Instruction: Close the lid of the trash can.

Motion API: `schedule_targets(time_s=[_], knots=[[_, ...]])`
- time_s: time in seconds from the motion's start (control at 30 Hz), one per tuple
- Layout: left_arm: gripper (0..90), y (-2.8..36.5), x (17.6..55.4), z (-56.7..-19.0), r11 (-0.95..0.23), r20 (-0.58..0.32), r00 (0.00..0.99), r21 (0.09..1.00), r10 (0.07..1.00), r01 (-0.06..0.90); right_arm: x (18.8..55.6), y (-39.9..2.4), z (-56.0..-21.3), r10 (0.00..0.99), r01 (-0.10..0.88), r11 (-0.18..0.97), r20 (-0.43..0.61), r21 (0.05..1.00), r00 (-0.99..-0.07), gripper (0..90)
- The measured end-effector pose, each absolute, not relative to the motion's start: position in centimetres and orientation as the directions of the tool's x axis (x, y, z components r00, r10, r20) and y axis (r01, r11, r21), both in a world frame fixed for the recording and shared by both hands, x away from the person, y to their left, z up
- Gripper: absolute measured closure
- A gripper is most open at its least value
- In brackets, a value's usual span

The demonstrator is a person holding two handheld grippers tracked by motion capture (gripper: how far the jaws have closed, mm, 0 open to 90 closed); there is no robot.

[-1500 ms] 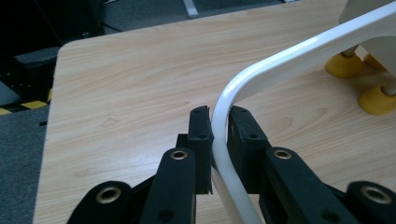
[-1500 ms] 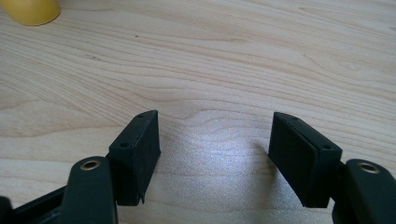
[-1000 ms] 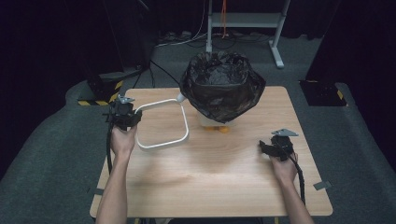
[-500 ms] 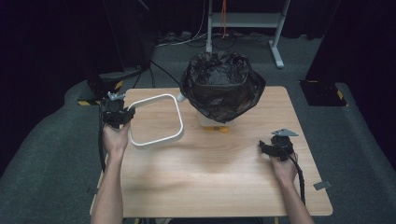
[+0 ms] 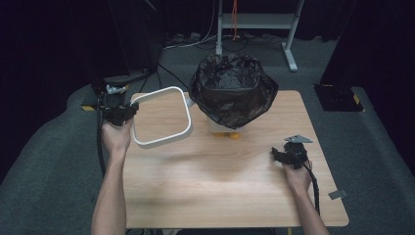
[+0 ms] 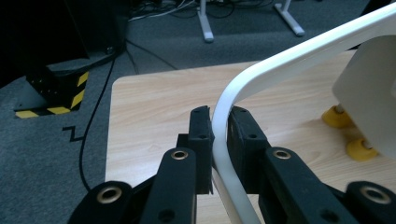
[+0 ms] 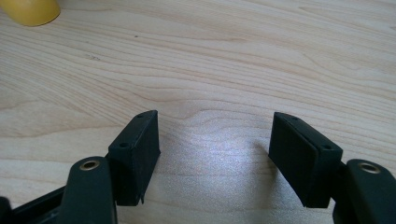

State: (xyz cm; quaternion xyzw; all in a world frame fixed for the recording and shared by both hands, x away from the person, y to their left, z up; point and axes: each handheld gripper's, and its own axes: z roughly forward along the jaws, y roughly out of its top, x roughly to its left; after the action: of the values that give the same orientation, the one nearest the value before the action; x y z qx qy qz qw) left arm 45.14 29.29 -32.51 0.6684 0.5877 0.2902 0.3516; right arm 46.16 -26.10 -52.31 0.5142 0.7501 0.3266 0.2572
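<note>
Now the white frame (image 5: pixel 161 117) sits clamped between the left gripper (image 6: pixel 219 123) jaws, its rounded corner pinched there, lifted above the counter (image 5: pixel 220 186) beside the black bag (image 5: pixel 232 90). Right gripper (image 7: pixel 215 140) jaws stand wide, holding nothing.

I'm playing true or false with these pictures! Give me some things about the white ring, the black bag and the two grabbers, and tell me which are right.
1. The left gripper pinches the white frame. True.
2. The right gripper holds a yellow wheel. False: its jaws are open with nothing between them.
3. A black bag lines the bin. True.
4. The white frame lies flat on the table. False: it is held up, tilted.
</note>
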Motion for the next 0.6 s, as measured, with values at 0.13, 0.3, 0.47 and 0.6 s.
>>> schedule_targets(time_s=[0.13,0.3,0.47,0.6], knots=[[79.7,29.1,45.2,-31.3,-0.065,-0.025,0.151,0.821,0.988,0.566,46.2,-26.1,-52.3,0.939,0.603,0.258,-0.051,0.755,-0.339,33.1],[79.7,28.9,45.3,-30.3,-0.056,-0.039,0.157,0.829,0.987,0.557,46.2,-26.1,-52.3,0.939,0.603,0.257,-0.049,0.756,-0.339,33.1],[79.7,28.2,45.8,-28.4,-0.103,0.004,0.177,0.826,0.984,0.555,46.2,-26.1,-52.3,0.94,0.605,0.256,-0.048,0.754,-0.338,33.2],[79.8,28.0,46.0,-27.4,-0.099,-0.007,0.188,0.831,0.982,0.547,46.2,-26.1,-52.3,0.94,0.603,0.258,-0.051,0.755,-0.338,33.2]])
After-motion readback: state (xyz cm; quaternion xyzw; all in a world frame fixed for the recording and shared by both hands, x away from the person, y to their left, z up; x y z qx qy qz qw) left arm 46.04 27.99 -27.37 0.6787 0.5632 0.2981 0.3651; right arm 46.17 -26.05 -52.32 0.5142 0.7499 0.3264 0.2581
